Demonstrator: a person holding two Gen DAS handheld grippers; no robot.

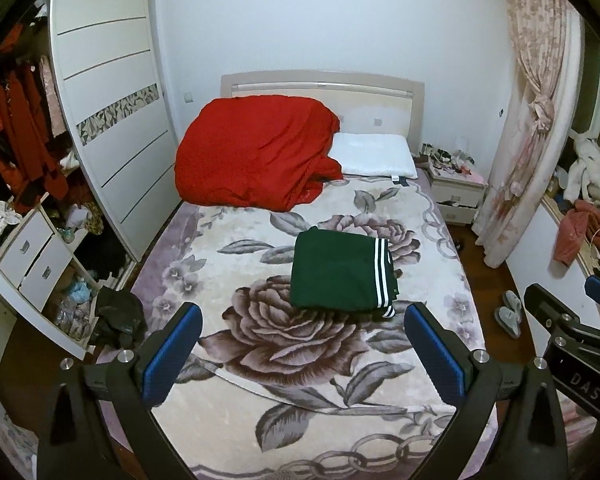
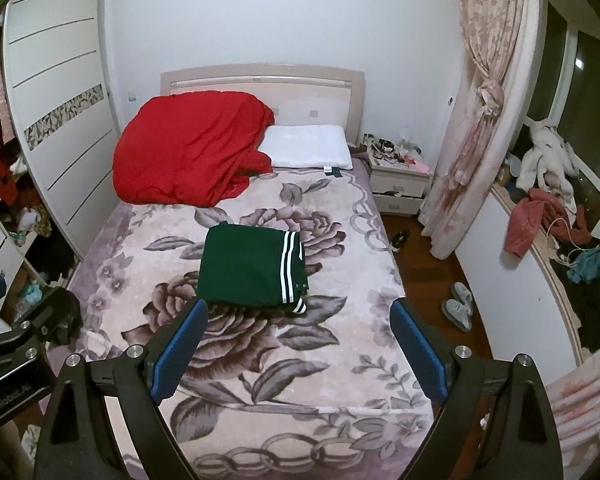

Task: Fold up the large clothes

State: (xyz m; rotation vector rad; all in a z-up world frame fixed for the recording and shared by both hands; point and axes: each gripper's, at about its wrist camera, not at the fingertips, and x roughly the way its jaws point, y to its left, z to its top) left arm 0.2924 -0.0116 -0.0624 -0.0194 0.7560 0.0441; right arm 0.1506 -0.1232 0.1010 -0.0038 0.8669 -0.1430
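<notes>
Left gripper (image 1: pixel 302 320): blue-padded fingers (image 1: pixel 172 354) spread wide, nothing between them, held above the foot half of the bed.
Right gripper (image 2: pixel 298 316): blue-padded fingers (image 2: pixel 420 346) likewise wide apart and empty, beside the left one; each shows at the edge of the other's view.
Green garment (image 1: pixel 342 270): folded into a flat rectangle, white stripes along its right edge, lying at mid-bed just beyond both pairs of fingers, touching neither.
Floral blanket (image 1: pixel 260 360): rose print, covers the bed; bare on all sides of the garment, with open room toward the foot.
Red quilt (image 1: pixel 256 152): heaped at the head, left side, well apart from the garment.
White pillow (image 1: pixel 374 156): beside the quilt, against the headboard (image 1: pixel 320 86).
Wardrobe (image 1: pixel 108 92): white, along the left of the bed; dark bundle (image 1: pixel 118 318) on the floor below, possibly clothing.
Nightstand (image 2: pixel 398 184): right of the pillow, top cluttered with small items.
Curtain (image 2: pixel 476 112): pink, tied back.
Slippers (image 2: pixel 458 306): grey pair on the wooden floor, right of the bed.
</notes>
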